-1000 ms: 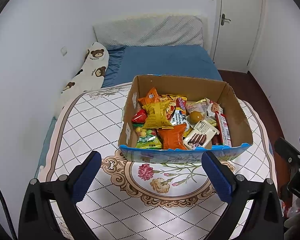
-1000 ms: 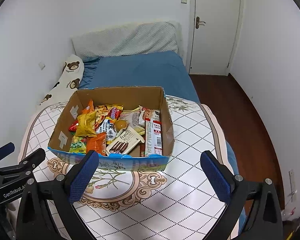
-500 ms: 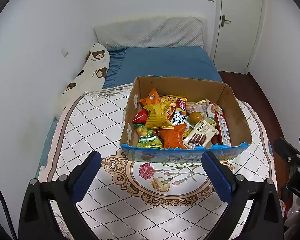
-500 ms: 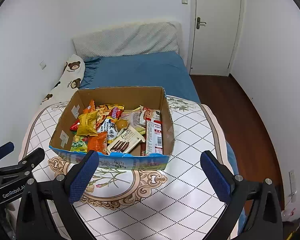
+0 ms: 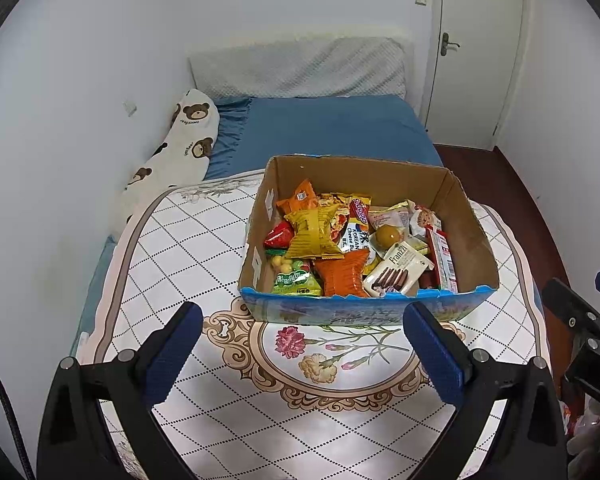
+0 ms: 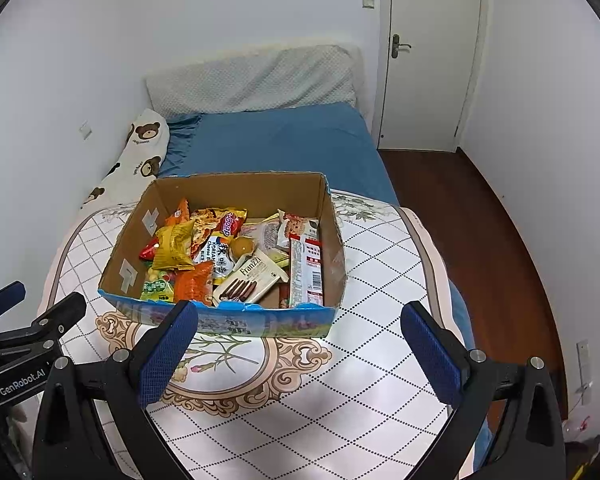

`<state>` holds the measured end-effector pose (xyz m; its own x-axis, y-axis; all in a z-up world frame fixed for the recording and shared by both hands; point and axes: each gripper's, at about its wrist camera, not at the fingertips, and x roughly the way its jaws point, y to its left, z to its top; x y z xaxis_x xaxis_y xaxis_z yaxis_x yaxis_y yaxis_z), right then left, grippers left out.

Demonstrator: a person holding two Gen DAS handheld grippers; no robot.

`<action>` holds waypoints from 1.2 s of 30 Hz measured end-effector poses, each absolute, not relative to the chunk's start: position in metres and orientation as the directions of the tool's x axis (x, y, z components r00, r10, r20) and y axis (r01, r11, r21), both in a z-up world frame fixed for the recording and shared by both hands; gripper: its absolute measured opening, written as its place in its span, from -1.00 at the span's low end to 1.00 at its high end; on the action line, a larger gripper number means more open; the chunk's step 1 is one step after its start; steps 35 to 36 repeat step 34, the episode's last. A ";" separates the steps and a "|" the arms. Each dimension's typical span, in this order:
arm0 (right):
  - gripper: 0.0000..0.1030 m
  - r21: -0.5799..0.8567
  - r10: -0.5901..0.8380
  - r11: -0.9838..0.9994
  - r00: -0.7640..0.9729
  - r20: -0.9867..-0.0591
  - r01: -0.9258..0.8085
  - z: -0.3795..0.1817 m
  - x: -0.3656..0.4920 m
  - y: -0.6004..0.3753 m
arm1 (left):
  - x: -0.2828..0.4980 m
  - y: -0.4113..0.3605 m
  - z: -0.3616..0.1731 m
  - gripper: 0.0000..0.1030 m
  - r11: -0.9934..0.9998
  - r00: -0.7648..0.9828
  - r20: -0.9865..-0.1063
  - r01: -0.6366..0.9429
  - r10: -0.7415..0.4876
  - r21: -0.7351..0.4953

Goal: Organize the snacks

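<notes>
An open brown cardboard box with a blue printed front wall sits on a round table under a white quilted cloth with a diamond grid and flower medallion. The box's long axis runs left to right across both views, its blue side facing the cameras; in the left wrist view it lies ahead and slightly right, in the right wrist view ahead and left.

Crinkly foil and plastic snack packets fill the box. A yellow pillow-shaped packet lies near the left wall, above an orange ridged packet at the front. A small green bag sits in the front left corner, with a red wrapper behind it. A flat cream biscuit pack reading "Franzzi" lies diagonally, its long axis pointing from the front toward the back right. A narrow red-and-white box stands on edge along the right wall, running front to back. A packet marked "KOREAN Cheese" and a round amber sweet sit in the middle; a red label beside them seems to read "Scoop", though not clearly.

The left gripper hovers over the cloth in front of the box, its blue ribbed pads spread wide and holding nothing. The right gripper hangs likewise, jaws wide apart and empty, just before the box's front wall. "GenRobot.AI" is printed on the left tool's black body in the right wrist view.

Beyond the table lie a blue bed sheet, a bear-print pillow and a white door.
</notes>
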<state>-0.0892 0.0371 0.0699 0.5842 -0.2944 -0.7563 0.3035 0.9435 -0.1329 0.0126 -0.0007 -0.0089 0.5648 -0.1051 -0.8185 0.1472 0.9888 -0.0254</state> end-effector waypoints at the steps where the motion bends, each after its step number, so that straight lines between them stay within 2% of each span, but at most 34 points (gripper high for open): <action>1: 1.00 -0.134 -0.296 0.943 0.585 -0.756 0.304 0.070 -0.089 0.037 | 0.012 -0.001 -0.009 1.00 0.989 0.564 -0.819 0.149 -0.106 -0.026; 36: 1.00 -0.135 -0.298 0.942 0.586 -0.753 0.306 0.072 -0.097 0.040 | 0.006 -0.002 -0.007 1.00 0.986 0.567 -0.813 0.162 -0.130 -0.045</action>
